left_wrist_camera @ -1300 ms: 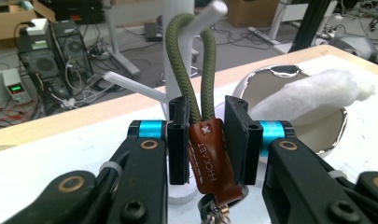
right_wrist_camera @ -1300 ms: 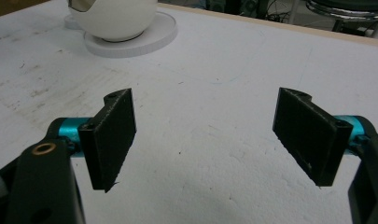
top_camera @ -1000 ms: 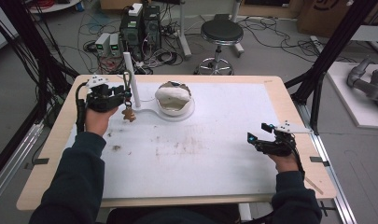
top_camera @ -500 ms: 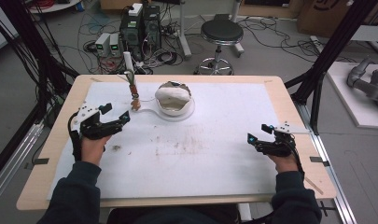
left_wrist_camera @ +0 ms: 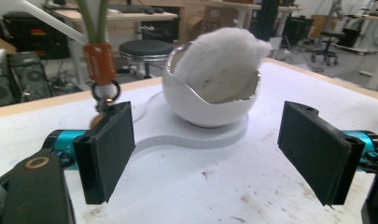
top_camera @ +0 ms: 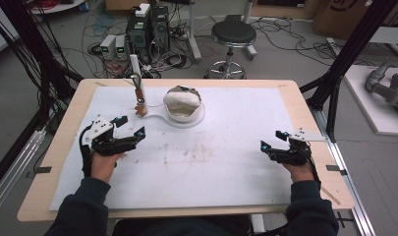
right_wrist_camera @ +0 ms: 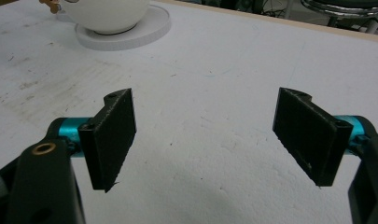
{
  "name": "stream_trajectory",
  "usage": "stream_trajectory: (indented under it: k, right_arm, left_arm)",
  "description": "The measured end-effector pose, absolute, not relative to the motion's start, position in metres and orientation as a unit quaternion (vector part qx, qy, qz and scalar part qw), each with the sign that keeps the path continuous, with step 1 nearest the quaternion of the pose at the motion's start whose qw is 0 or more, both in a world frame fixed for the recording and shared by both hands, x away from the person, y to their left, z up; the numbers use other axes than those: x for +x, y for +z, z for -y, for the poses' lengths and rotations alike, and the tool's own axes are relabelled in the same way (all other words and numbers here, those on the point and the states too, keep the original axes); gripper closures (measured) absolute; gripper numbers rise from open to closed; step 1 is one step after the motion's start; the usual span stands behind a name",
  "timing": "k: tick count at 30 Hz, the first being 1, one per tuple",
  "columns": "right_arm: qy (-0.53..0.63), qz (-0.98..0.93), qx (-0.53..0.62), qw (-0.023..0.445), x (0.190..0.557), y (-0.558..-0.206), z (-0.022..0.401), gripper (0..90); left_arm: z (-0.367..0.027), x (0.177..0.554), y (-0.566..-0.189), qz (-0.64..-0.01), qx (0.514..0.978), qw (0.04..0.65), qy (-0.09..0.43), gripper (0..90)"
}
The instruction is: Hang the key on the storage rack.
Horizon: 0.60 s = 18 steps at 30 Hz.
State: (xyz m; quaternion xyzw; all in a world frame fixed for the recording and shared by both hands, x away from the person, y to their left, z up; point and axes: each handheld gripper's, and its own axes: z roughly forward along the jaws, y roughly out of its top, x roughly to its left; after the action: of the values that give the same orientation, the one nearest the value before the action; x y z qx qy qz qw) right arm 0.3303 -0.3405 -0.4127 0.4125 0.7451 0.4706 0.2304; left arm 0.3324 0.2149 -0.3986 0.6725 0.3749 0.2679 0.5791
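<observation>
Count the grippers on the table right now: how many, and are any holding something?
2. The left gripper hovers near the table's left side, pointed toward the white bowl; the right gripper sits at the right edge. Both have fingers apart, holding nothing.

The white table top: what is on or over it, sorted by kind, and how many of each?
Hand-held grippers: 2, left gripper and right gripper, both with fingers apart
White bowl holding white fluffy stuffing: 1
Flat white base under the bowl: 1
Upright stick with orange tag beside the bowl: 1
Total: 5
</observation>
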Motion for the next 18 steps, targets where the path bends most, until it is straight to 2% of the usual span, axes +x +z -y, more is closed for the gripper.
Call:
stream_trajectory:
  k: [18]
  right_arm:
    - [0.469, -0.748, 0.408, 0.234, 0.3269, -0.4115, 0.336, 21.7]
  left_arm:
    - [-0.2164, 0.3317, -0.4031, -0.371, 0.684, 0.569, 0.267, 19.0]
